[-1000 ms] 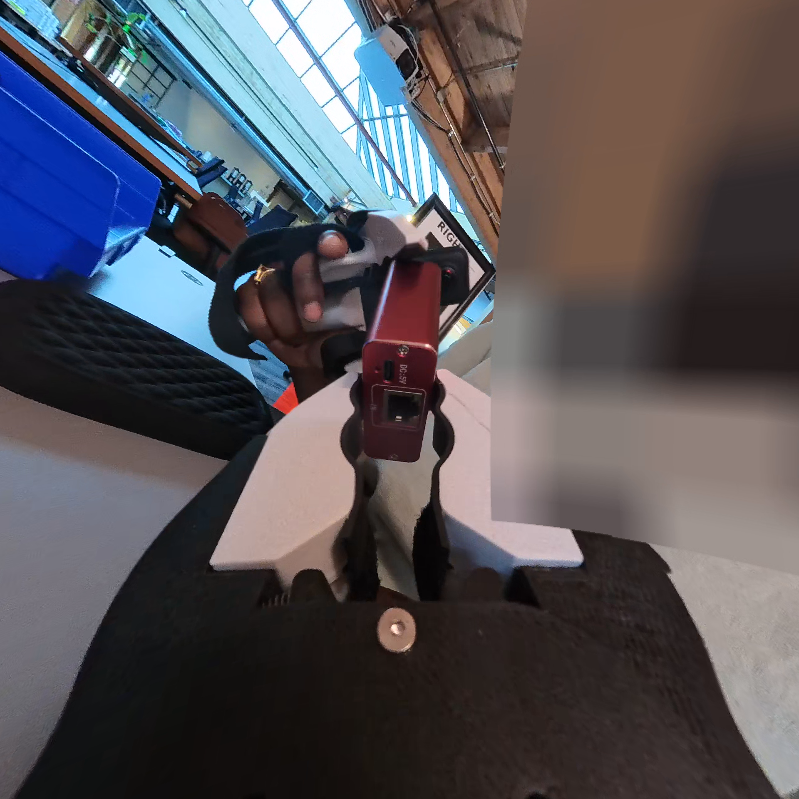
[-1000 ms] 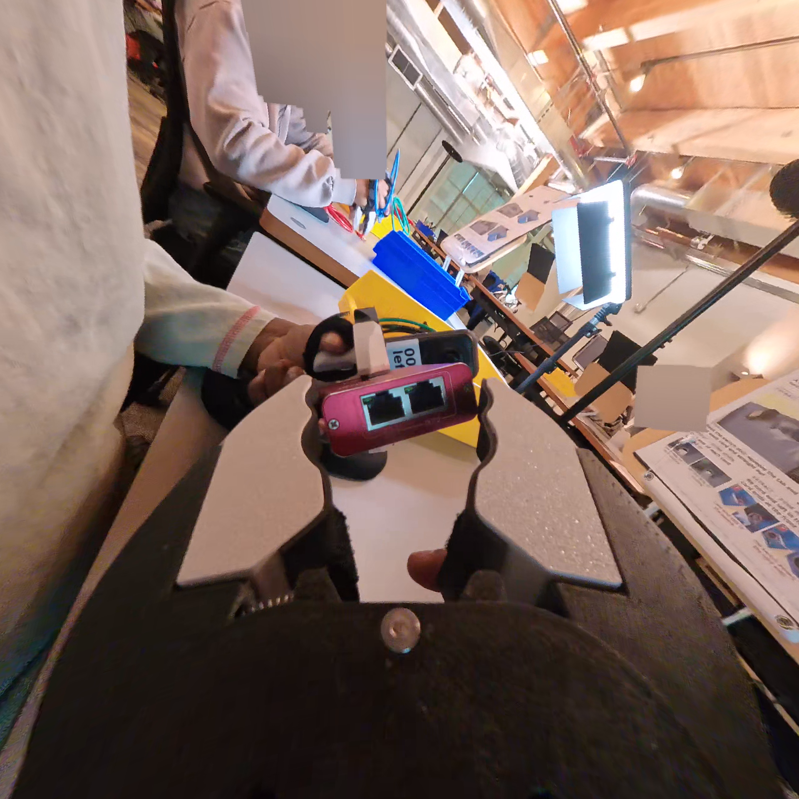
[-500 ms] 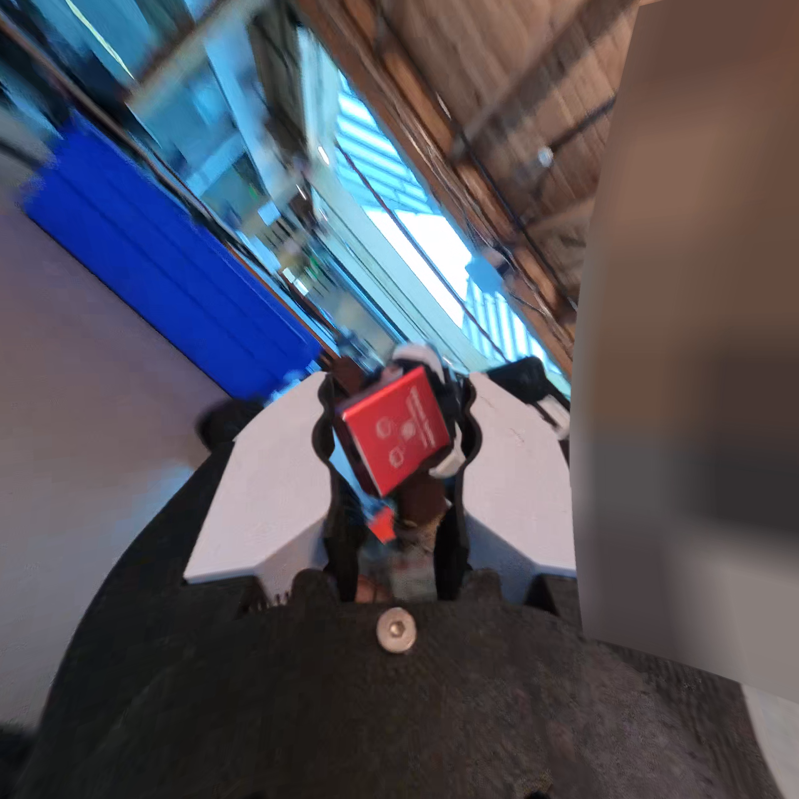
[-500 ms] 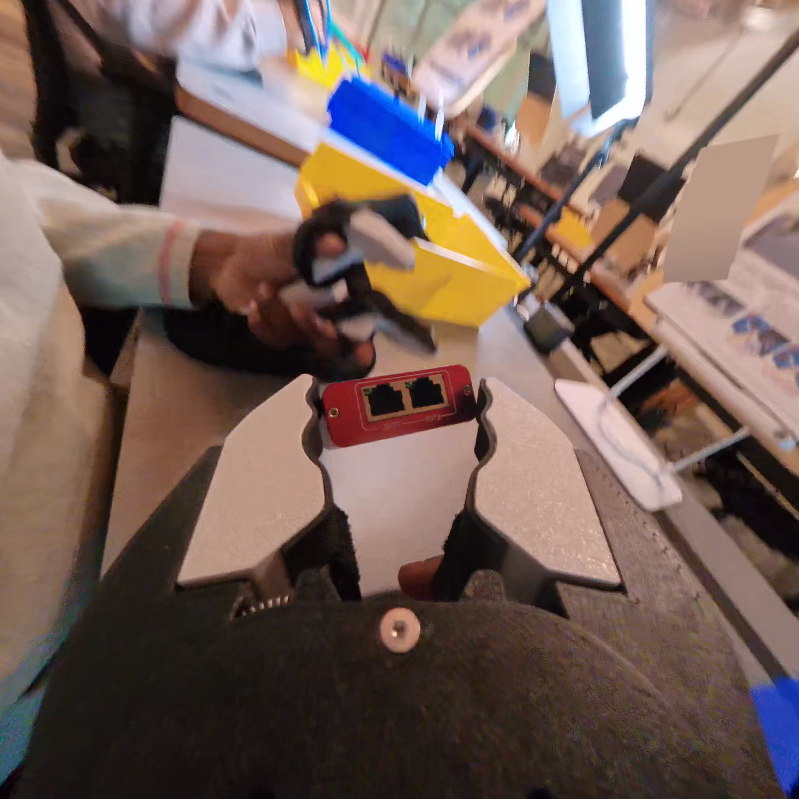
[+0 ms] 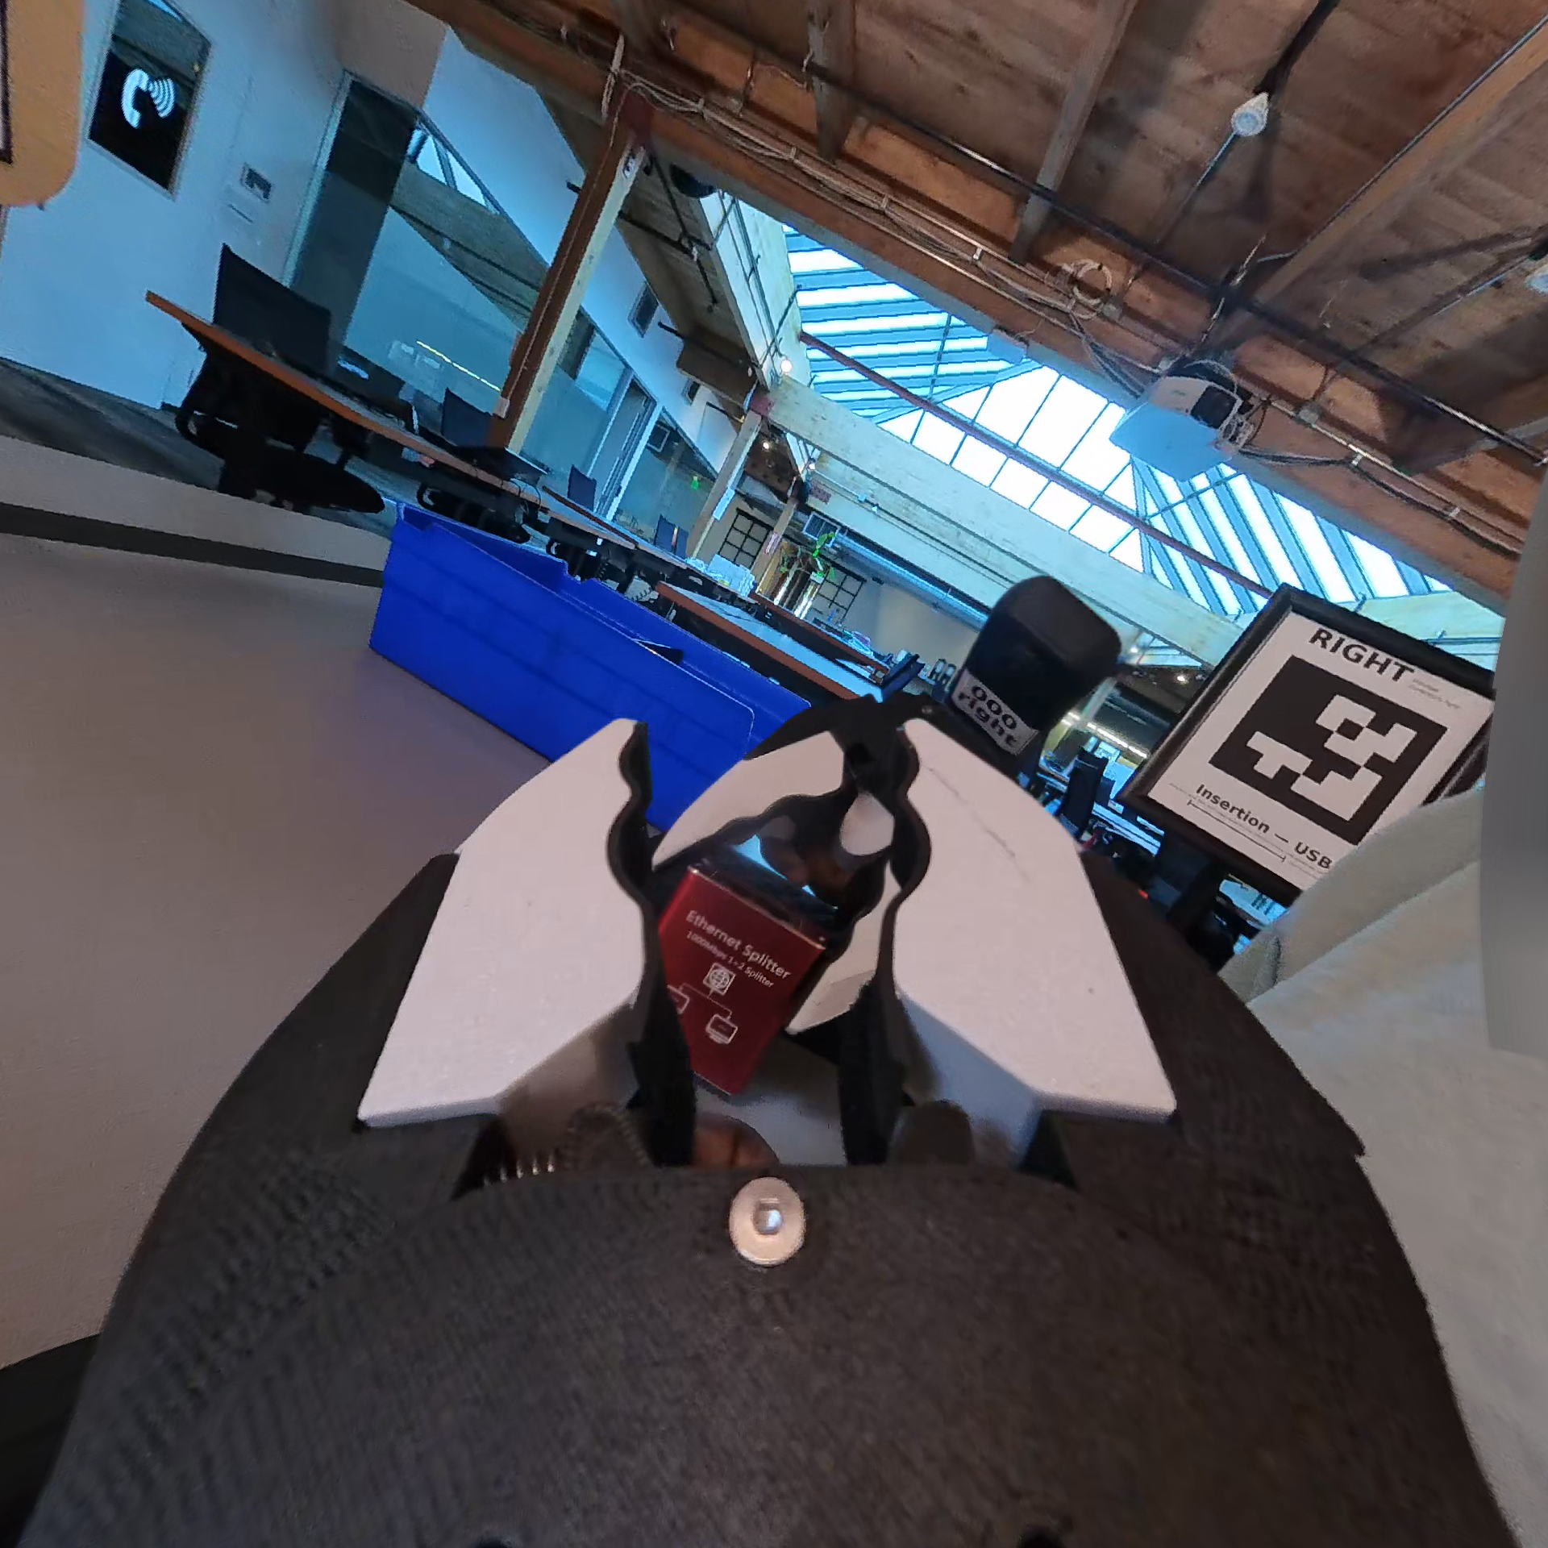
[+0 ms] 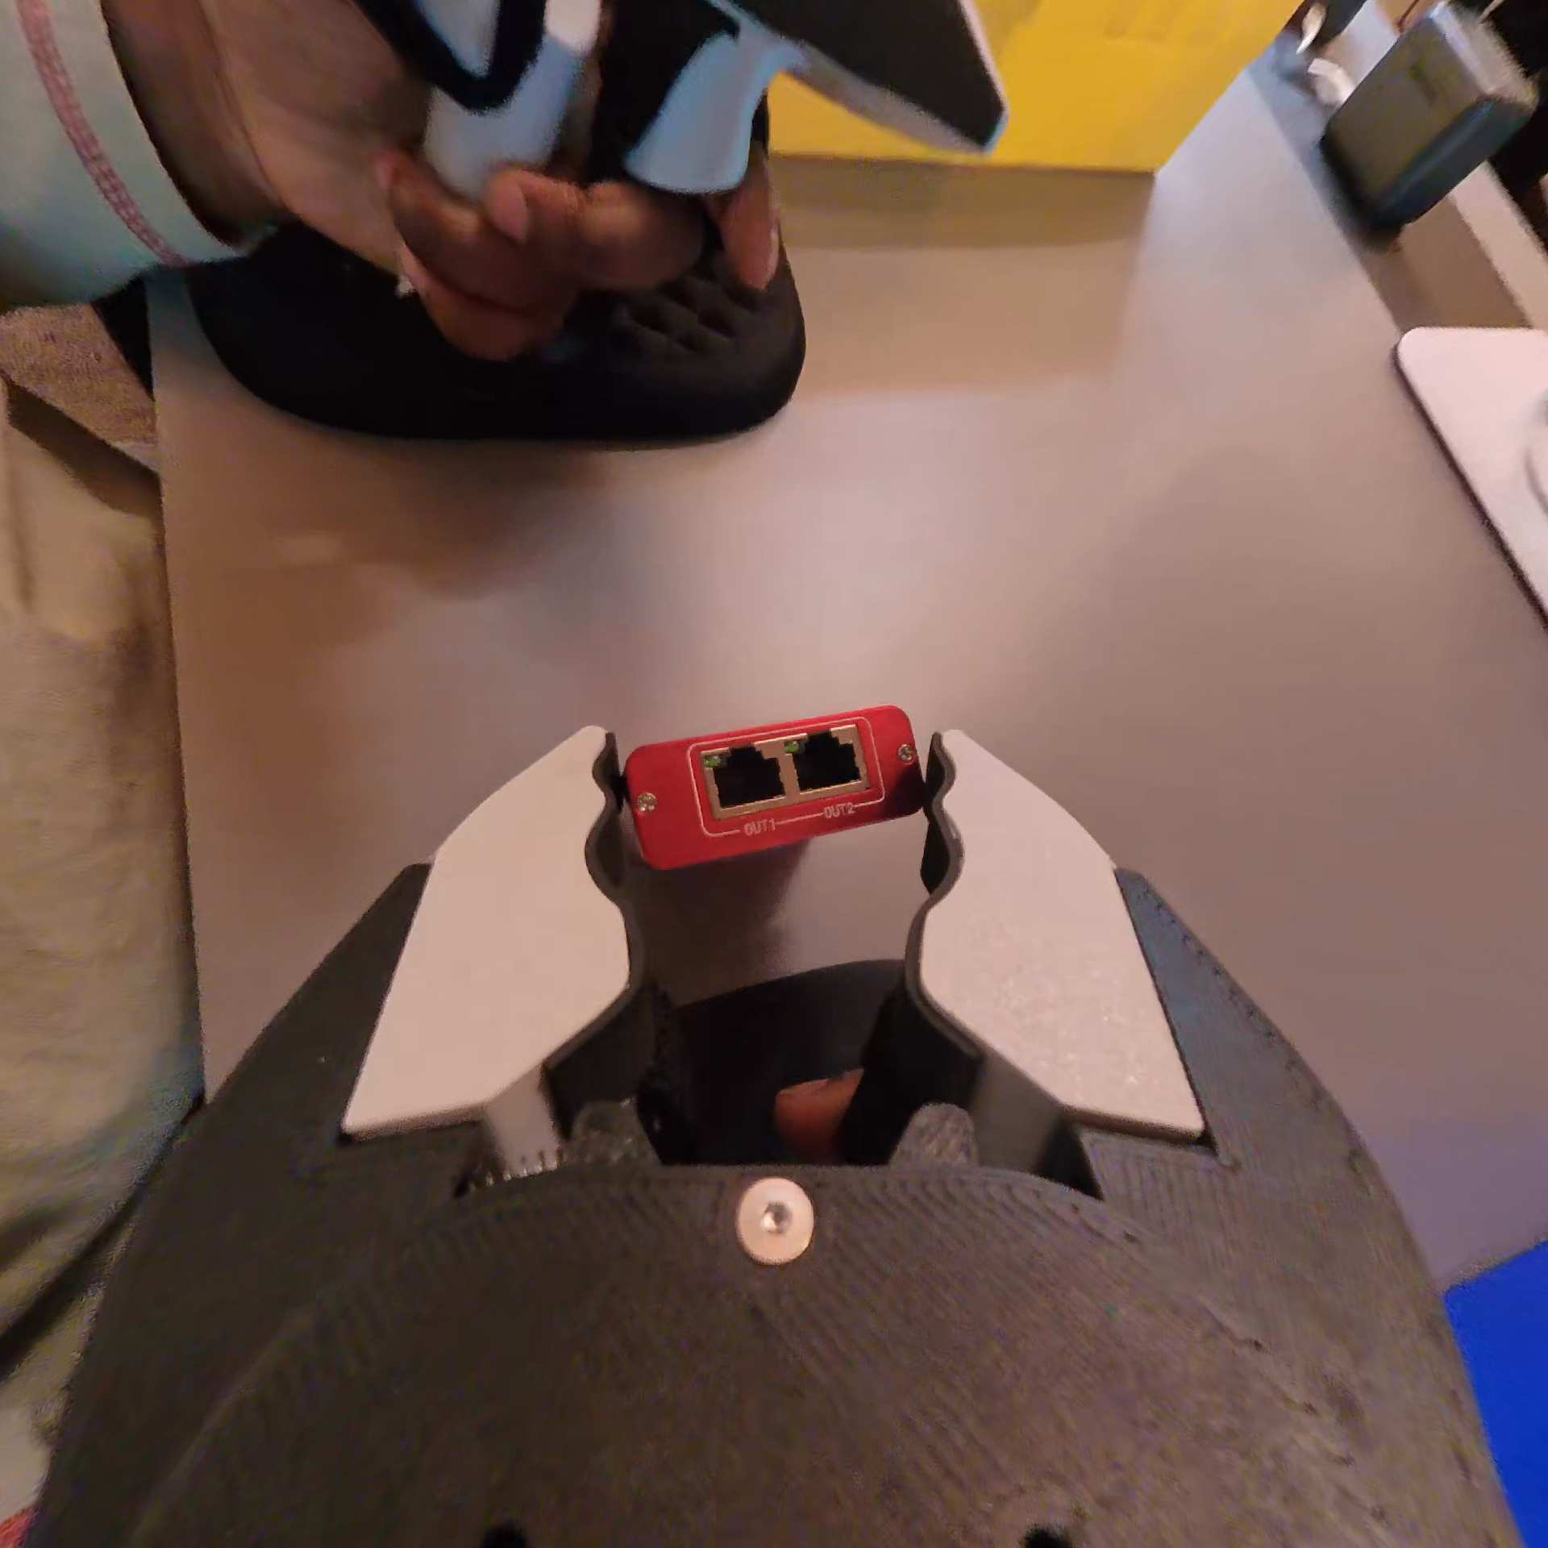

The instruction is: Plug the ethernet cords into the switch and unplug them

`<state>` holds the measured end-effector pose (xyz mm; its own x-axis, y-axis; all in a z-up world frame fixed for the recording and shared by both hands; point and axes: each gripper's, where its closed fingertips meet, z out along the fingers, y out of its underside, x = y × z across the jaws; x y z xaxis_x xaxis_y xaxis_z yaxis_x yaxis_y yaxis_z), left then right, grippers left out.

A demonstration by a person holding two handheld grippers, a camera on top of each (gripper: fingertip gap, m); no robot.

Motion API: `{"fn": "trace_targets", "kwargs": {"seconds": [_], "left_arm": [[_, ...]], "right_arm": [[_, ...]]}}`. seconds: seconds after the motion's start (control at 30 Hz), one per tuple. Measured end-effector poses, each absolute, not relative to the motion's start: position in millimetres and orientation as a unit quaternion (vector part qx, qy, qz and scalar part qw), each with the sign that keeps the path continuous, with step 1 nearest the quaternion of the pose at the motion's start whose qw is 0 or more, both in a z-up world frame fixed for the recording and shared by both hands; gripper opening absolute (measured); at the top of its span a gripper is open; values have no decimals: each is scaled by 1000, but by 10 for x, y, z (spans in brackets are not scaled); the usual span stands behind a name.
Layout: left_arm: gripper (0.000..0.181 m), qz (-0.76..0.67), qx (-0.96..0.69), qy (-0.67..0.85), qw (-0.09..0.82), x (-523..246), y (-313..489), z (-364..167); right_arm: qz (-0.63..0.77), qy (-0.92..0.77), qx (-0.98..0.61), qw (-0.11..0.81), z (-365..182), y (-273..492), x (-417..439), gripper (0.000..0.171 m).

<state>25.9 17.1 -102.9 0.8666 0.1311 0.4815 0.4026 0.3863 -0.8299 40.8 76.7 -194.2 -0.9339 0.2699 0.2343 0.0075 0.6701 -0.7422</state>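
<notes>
Clamping the red switch (image 6: 772, 783) by its two short ends, the right gripper (image 6: 772, 804) holds the little box level above the grey table (image 6: 1089, 544), its paired ports facing back toward the camera and both sockets dark, with no plug in either. The left gripper (image 5: 775, 846) has its jaws parted with nothing between its pads; in the left wrist view the switch and the right gripper's white fingers (image 5: 737, 804) merely show through the gap, farther off. From the right wrist view the left gripper's body and the person's hand (image 6: 503, 209) gripping its handle sit near the top of the frame, above a black mesh pad (image 6: 519, 377) on the table. No ethernet cord is visible in either view, so plugging has not begun, and the first likely trouble is simply that the free gripper must go and find a cord while the box hangs in the air. The hold itself looks thin: the pads catch only the outer edges of the smooth metal case, so a firm push of a connector into a port could pivot or slide the box out backward. A plug offered crooked would likely jam at the socket rim. The two tools are also close, and a hurried approach might knock the switch. A blue bin (image 5: 544, 637) and a framed marker sign (image 5: 1307, 745) stand beyond, well clear.
</notes>
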Motion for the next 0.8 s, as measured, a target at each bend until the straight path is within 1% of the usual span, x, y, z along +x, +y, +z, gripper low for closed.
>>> {"fn": "trace_targets", "kwargs": {"seconds": [0.2, 0.27, 0.37, 0.43, 0.47, 0.5, 0.53, 0.57, 0.6, 0.63, 0.73, 0.8], "left_arm": [[55, -85, -552, -241, 794, 266, 188, -1036], [55, -86, -555, -235, 793, 282, 198, -1033], [55, -82, -565, -221, 791, 326, 226, -1030], [54, -72, -575, -212, 787, 349, 254, -1040], [55, -67, -580, -207, 785, 362, 269, -1046], [55, -62, -585, -202, 783, 374, 284, -1054], [55, -57, -590, -199, 780, 382, 299, -1063], [55, -54, -595, -195, 778, 393, 311, -1070], [55, -52, -598, -193, 776, 400, 320, -1074], [55, -49, -599, -192, 776, 401, 322, -1074], [55, -30, -596, -194, 779, 377, 296, -1056], [55, -3, -593, -198, 781, 351, 231, -1028]], "right_arm": [[363, -917, -71, 152, -1979, 722, 372, 71], [376, -912, -65, 149, -1946, 692, 382, 71], [482, -860, -73, 152, -1672, 612, 371, 85], [565, -803, -73, 175, -1436, 622, 339, 94], [611, -765, -70, 191, -1311, 646, 330, 95], [665, -716, -68, 201, -1179, 684, 337, 94], [726, -655, -71, 200, -1049, 744, 358, 89], [782, -590, -82, 185, -929, 838, 379, 77], [818, -543, -95, 163, -823, 935, 406, 70], [833, -525, -96, 148, -746, 1004, 438, 71], [829, -511, -119, 193, -720, 1161, 337, 61], [826, -513, -127, 195, -751, 1176, 319, 60]]}}
